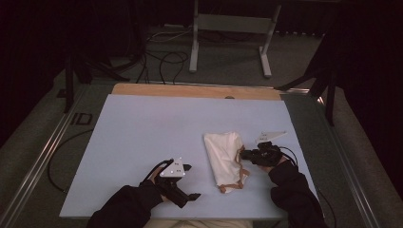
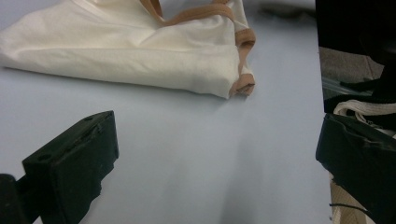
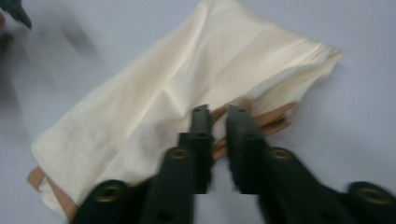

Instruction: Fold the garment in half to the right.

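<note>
A folded cream cloth bag point(image 1: 222, 154) point(image 2: 140, 51) point(image 3: 187, 79) with tan straps point(image 1: 243, 173) point(image 2: 245, 42) point(image 3: 275, 116) lies right of centre on the pale blue table point(image 1: 142, 133). My right gripper point(image 1: 243, 154) point(image 3: 219, 114) rests at the bag's right edge. Its jaws are almost together, with the tan strap between their tips. My left gripper point(image 1: 191, 181) point(image 2: 219, 154) hovers near the table's front edge, left of the bag. It is open and holds nothing; the bag's strapped end lies ahead of it.
A bare wooden strip point(image 1: 190, 90) runs along the table's far edge. Beyond it, a metal stand point(image 1: 228, 28) and loose cables point(image 1: 166, 61) sit on the floor. Dark sleeves point(image 1: 294, 190) come in from the bottom. Open table surface lies left of the bag.
</note>
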Tool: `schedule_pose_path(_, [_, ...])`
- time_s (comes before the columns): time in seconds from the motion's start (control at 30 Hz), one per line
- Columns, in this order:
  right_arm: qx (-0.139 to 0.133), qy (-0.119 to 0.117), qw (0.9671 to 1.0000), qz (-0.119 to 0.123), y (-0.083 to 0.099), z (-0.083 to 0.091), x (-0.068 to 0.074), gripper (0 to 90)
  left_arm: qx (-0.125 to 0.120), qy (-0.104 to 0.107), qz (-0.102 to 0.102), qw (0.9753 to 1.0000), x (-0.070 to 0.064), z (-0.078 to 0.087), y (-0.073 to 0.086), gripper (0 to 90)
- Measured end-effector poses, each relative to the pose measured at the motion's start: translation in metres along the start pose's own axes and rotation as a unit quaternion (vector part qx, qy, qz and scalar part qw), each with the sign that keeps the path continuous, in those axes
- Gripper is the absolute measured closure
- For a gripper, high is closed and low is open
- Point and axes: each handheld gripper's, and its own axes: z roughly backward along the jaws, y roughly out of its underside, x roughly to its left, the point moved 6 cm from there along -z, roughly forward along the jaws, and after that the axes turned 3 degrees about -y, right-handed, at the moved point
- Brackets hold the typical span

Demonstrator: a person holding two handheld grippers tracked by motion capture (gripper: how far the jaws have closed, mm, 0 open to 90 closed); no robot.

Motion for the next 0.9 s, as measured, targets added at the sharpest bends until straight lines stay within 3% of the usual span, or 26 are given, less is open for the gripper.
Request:
schedule_pose_path(0.1, [-0.018,0.005,0.9998,-0.006,-0.009,0.005,-0.003,61.1,0.001,0.001,0.002,1.0,0.0,-0.001,0.0,0.2])
schedule_pose_path(0.17, [-0.023,0.008,0.9996,-0.011,-0.011,0.005,-0.004,57.7,0.001,0.002,0.002,1.0,0.0,-0.001,0.0,0.2])
schedule_pose_path(0.2, [-0.029,0.004,0.9993,-0.023,-0.018,0.002,-0.005,47.6,0.001,0.001,0.001,1.0,-0.001,-0.001,0.0,0.3])
schedule_pose_path(0.3, [-0.016,0.013,0.9994,-0.028,-0.017,-0.009,-0.006,44.9,0.0,0.001,0.001,1.0,-0.001,-0.001,0.0,0.3])
schedule_pose_path(0.37, [-0.008,0.015,0.9992,-0.037,-0.015,-0.014,-0.009,47.0,0.0,0.001,0.001,1.0,0.0,0.0,0.0,0.3])
schedule_pose_path(0.43, [-0.002,0.016,0.9988,-0.046,-0.011,-0.019,-0.012,54.8,-0.001,0.002,0.002,1.0,0.0,0.0,0.0,0.2])
schedule_pose_path(0.57, [0.01,0.033,0.9983,-0.047,-0.005,-0.019,-0.02,85.9,-0.006,0.001,0.001,1.0,0.0,0.0,0.0,0.2])
schedule_pose_path(0.9, [0.017,0.046,0.9964,-0.069,0.007,-0.013,-0.04,87.3,-0.012,-0.002,0.003,0.9999,0.001,0.001,0.0,0.3])
